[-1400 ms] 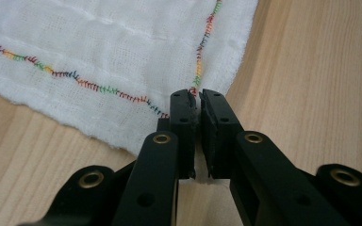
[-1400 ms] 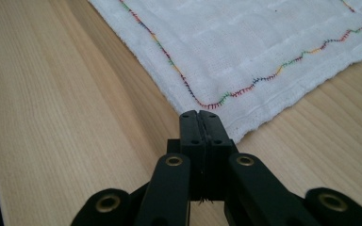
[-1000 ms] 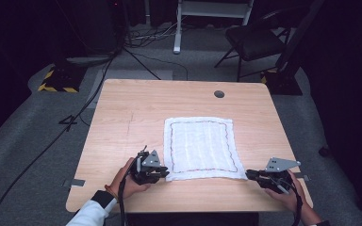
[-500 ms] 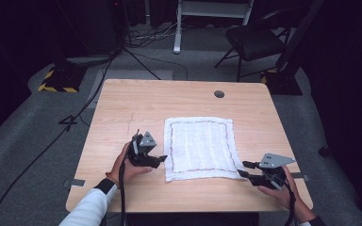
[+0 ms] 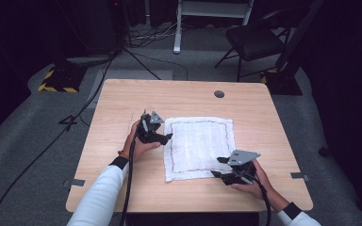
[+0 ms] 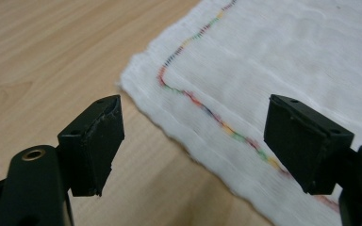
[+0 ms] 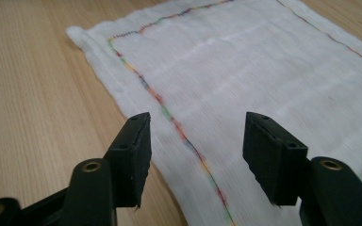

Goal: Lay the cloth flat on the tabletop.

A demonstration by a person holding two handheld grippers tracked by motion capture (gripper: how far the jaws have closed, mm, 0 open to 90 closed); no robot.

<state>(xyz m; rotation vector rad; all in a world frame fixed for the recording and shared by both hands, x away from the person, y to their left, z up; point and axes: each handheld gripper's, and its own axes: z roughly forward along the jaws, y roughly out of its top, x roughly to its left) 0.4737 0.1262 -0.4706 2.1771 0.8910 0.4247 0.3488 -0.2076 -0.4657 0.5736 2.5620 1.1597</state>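
Cloth (image 5: 199,147): a white square is laid flat on the table (image 5: 122,101), nearer the person's edge than the far edge; a thin stitched line of many colours is run just inside its hem.
Left gripper (image 5: 166,137): it is held at the cloth's left edge, toward the far left corner; its jaws are spread wide and have just been opening. In the left gripper view (image 6: 193,141) the cloth's hem is seen passing beneath the gap, with neither pad pressed on it.
Right gripper (image 5: 219,167): it is held over the cloth's near right corner; its jaws are parted and have just been opening. In the right gripper view (image 7: 195,155) the hem and the coloured stitching are seen under the gap, and nothing is gripped.
Grommet (image 5: 219,93): a dark round hole is set in the table beyond the cloth's far right corner.
Chair (image 5: 254,40): it is placed on the floor well beyond the cloth, past the table's far edge.
Hazard tape (image 5: 56,87): yellow and black stripes are seen on the floor, far left of the cloth.
Writing: no brand, label or lettering can be read on anything.
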